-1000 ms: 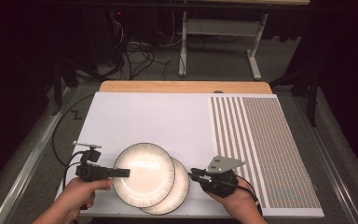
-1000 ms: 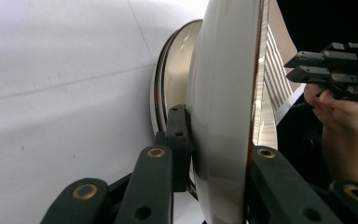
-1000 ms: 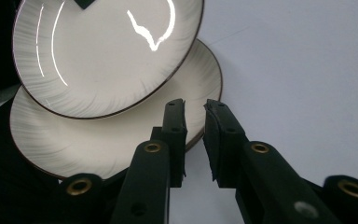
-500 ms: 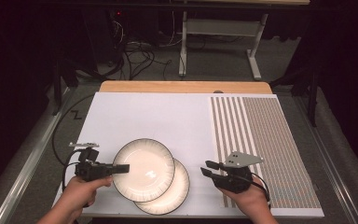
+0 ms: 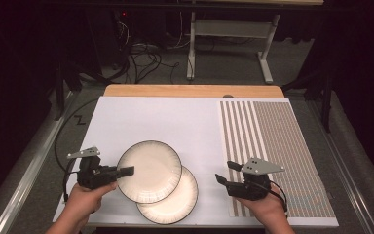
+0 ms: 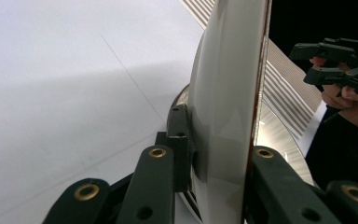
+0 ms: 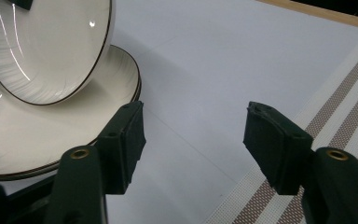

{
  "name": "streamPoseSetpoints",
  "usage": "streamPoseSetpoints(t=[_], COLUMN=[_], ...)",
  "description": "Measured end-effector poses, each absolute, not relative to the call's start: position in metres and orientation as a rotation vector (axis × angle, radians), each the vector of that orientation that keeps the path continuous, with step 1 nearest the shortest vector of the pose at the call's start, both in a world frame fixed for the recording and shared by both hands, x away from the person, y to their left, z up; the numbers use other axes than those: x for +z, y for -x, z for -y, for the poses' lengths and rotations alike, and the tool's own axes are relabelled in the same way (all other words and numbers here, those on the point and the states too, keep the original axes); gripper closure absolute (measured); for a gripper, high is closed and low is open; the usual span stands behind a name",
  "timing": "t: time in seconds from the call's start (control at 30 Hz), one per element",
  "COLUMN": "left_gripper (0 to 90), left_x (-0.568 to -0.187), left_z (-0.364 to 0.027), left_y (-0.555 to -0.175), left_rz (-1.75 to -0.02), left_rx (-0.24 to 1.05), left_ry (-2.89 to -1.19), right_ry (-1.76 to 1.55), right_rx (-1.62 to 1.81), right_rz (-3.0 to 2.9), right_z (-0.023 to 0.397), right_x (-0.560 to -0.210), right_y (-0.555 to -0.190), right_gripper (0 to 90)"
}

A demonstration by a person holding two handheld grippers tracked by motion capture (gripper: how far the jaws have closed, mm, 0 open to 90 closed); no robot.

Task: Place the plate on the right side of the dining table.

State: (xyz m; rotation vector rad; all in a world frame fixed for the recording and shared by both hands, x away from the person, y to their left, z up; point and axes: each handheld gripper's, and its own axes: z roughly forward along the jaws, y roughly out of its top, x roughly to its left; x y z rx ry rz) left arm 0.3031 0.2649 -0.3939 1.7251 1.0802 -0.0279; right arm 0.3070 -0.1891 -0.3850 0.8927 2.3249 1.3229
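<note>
The top plate [image 5: 149, 170], at lower centre over the lower plate [image 5: 175, 200], is clamped by the left gripper [image 5: 125, 171]. The right gripper [image 5: 222, 174] has been drawn rightward, its fingers just opened and empty: a handover seems done.

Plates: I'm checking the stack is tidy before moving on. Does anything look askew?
Yes. The upper plate sits off-centre over the lower plate, clamped at its rim by the left gripper and tilted off it. The right gripper is open, apart from both.

Right gripper [image 5: 222, 172], jaws just opening and empty, now apart from the lower plate [image 5: 177, 202] it had gripped.
</note>
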Motion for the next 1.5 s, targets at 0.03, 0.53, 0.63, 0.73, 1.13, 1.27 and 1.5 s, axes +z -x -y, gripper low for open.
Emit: streamPoseSetpoints(t=[0.03, 0.53, 0.63, 0.73, 1.13, 1.27, 1.5], left_gripper=[78.6, 78.5, 78.4, 78.2, 78.2, 78.0, 77.8], left_x=[-0.394, -0.398, -0.398, -0.398, -0.399, -0.399, -0.399], left_z=[-0.265, -0.26, -0.259, -0.26, -0.254, -0.254, -0.253], left_y=[-0.303, -0.286, -0.283, -0.282, -0.276, -0.276, -0.275], left_rz=[-1.071, -0.947, -0.903, -0.899, -0.841, -0.832, -0.801], left_rx=[-0.016, 0.151, 0.186, 0.207, 0.309, 0.318, 0.335], left_ry=[-1.722, -1.696, -1.701, -1.698, -1.704, -1.708, -1.718], right_ry=[-0.9, -0.949, -0.956, -0.956, -0.954, -0.952, -0.965], right_rx=[1.327, 1.318, 1.319, 1.32, 1.318, 1.326, 1.356], right_rz=[-2.319, -2.236, -2.21, -2.183, -2.156, -2.142, -2.152], right_z=[0.19, 0.205, 0.21, 0.215, 0.218, 0.217, 0.209], right_x=[-0.385, -0.384, -0.384, -0.383, -0.385, -0.384, -0.385], right_y=[-0.308, -0.307, -0.306, -0.305, -0.303, -0.302, -0.303], right_gripper=[37.4, 20.0, 16.0, 10.5, 1.1, 1.0, 1.1])
